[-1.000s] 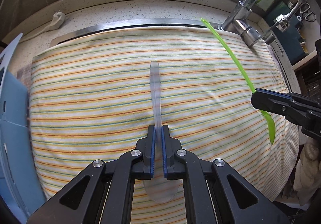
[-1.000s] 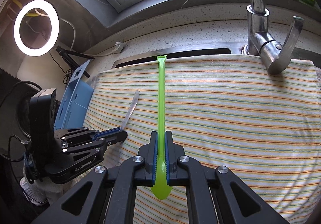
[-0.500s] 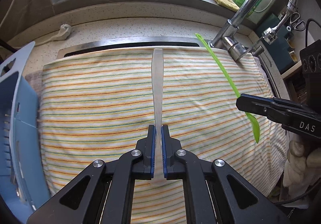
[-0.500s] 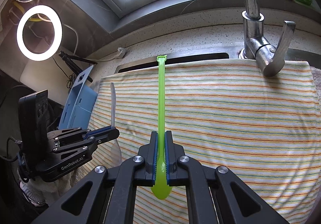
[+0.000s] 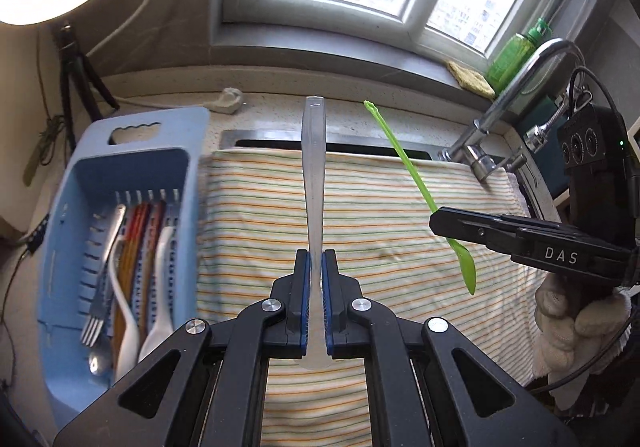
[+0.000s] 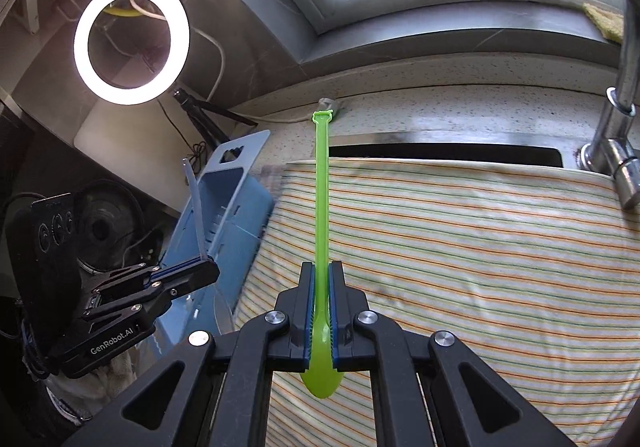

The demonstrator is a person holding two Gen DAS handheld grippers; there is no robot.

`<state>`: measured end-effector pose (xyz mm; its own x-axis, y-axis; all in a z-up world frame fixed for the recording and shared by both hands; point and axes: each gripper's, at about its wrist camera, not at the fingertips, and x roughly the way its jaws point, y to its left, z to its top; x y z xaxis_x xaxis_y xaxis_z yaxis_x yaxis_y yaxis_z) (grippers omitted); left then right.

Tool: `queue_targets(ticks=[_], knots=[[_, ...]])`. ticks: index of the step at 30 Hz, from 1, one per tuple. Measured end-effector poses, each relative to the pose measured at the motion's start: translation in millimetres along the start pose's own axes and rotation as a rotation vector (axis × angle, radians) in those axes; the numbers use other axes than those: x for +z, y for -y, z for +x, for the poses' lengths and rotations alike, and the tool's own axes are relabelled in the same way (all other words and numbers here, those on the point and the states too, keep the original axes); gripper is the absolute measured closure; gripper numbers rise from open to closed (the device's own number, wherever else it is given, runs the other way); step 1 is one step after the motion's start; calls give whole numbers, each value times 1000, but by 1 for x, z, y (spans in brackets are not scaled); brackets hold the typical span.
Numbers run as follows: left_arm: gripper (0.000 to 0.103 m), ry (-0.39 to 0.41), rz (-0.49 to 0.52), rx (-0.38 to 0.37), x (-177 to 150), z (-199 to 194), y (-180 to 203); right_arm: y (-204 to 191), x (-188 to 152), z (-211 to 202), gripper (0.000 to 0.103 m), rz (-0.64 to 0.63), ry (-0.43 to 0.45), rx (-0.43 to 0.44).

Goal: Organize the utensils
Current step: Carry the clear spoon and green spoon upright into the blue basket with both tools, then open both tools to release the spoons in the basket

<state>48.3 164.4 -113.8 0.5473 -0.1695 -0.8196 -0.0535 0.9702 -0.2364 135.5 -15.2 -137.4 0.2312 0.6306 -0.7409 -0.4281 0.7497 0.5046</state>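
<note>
Fingers of the left gripper (image 5: 315,267) pinch a clear spoon (image 5: 314,175), the right gripper (image 6: 322,287) a green spoon (image 6: 321,207), apparently bound for the blue basket (image 5: 64,247) of cutlery.

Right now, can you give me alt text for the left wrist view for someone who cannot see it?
The left tool is shut on a clear plastic spoon, handle pointing away, above a striped cloth. Left of it a blue utensil basket holds cutlery; at right, the right tool grips a green spoon.
</note>
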Motion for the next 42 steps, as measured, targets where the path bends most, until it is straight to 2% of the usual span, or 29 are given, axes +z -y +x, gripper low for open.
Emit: queue_targets(ticks=[7,18,29,42], knots=[[99,40,-83,74,-9,-28,-63,-54,10,30,97,-42,-16,49],[99,22,-136,103,-23,-36,-131,-128,15,84,97,-69,-45,97],[98,4,-139,102,-39,-35,-153,-154,10,140,97,-39,-118,75],[98,7,-133,106,-43,-32,-160,-168,10,161,94,-57,-154,37]])
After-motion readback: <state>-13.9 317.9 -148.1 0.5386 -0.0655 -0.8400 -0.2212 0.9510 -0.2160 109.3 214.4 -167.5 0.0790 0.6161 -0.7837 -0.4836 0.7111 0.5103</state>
